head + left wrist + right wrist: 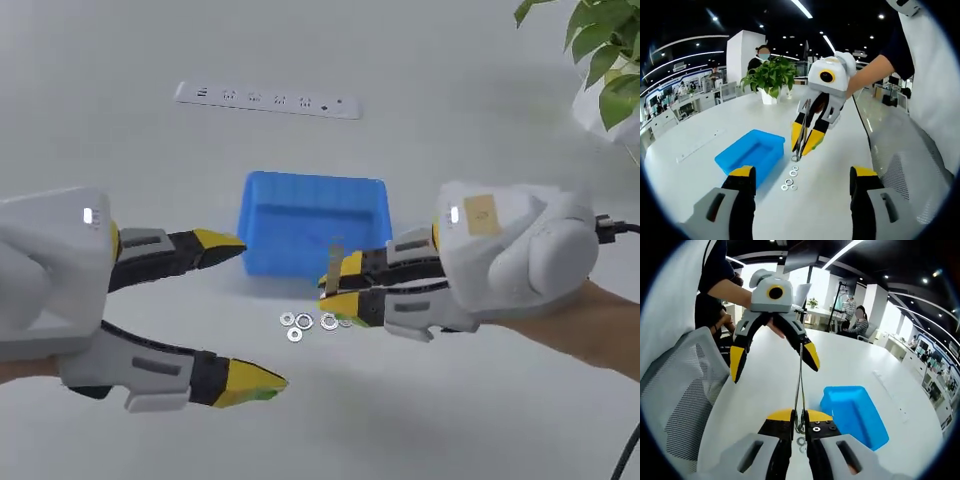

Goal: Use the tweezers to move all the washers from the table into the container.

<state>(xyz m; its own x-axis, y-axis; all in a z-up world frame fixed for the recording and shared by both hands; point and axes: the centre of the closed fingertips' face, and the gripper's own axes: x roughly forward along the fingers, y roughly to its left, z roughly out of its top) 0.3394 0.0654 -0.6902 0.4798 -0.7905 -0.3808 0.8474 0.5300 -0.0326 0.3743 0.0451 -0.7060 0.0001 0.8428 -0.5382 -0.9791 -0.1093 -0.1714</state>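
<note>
Several small steel washers [306, 322] lie on the white table just in front of the blue container [315, 222]. My right gripper [341, 286] is shut on thin metal tweezers [334, 262], which point down at the washers. In the left gripper view the tweezers [801, 135] end at one washer [795, 158]; I cannot tell whether it is pinched. More washers [789, 182] lie nearer. My left gripper [240, 312] stands open to the left of the washers, with nothing between its jaws. In the right gripper view the tweezers [800, 390] rise from the shut jaws beside the container [855, 412].
A white power strip [268, 100] lies on the table beyond the container. A potted plant [600, 50] stands at the back right corner. A mesh chair [675, 405] is beside the table, and people sit at far desks.
</note>
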